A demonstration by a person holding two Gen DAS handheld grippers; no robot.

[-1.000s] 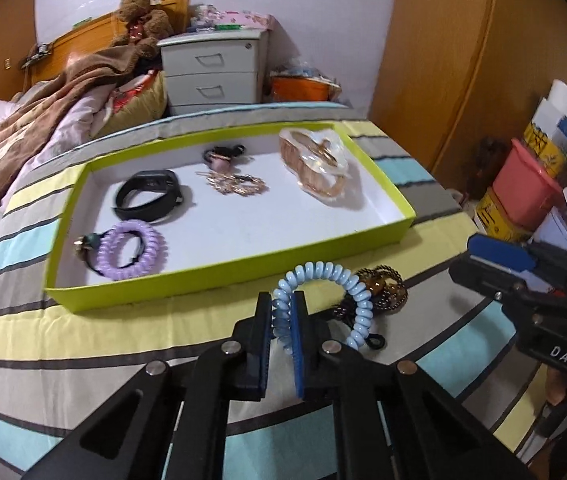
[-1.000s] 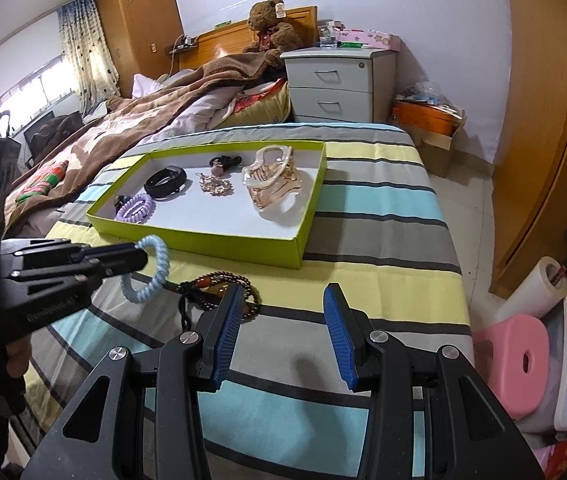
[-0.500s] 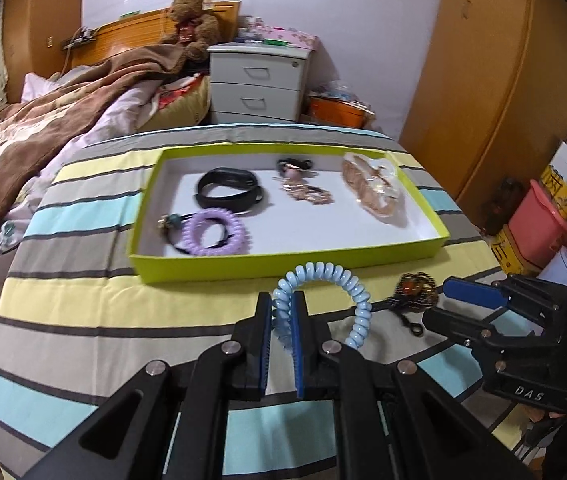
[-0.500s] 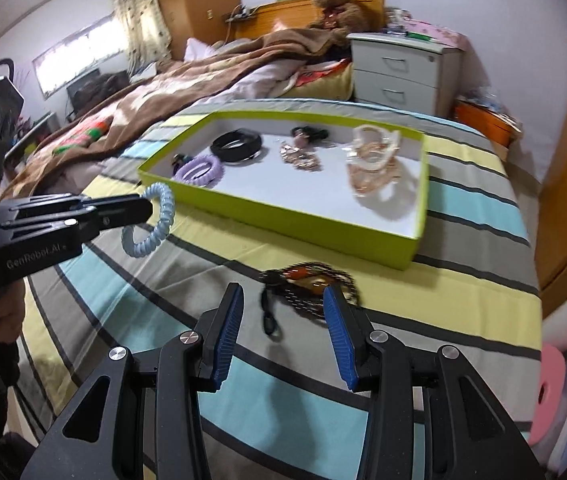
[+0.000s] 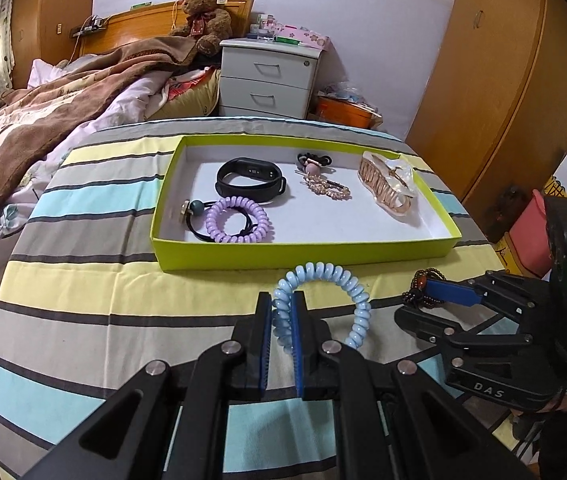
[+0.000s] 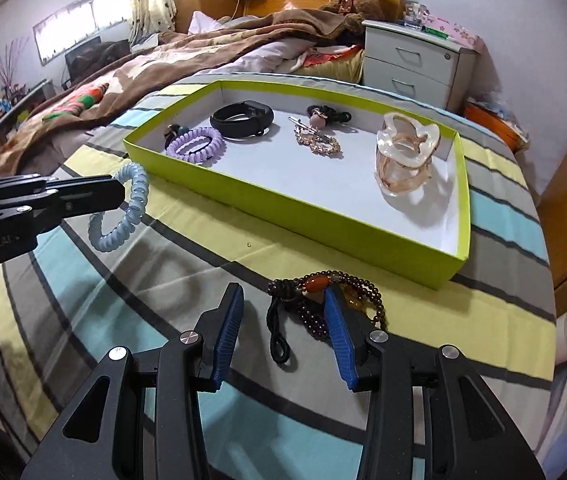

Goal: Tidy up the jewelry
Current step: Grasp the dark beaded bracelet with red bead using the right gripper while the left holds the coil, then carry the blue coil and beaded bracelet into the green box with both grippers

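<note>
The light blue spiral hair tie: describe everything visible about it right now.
The light blue spiral hair tie is a glossy, plastic-looking coil forming a ring. The left gripper is shut on one side of it, holding it upright above the striped cover, just short of the green tray. Nothing else touches it.

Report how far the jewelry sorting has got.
Done: the watch band, purple coil tie, gold chain and hair claw lie in the green tray. In hand: the left gripper is shut on the blue coil tie, held in front of the tray. Left: the bead bracelet lies on the striped cloth, with the right gripper open around it.
</note>
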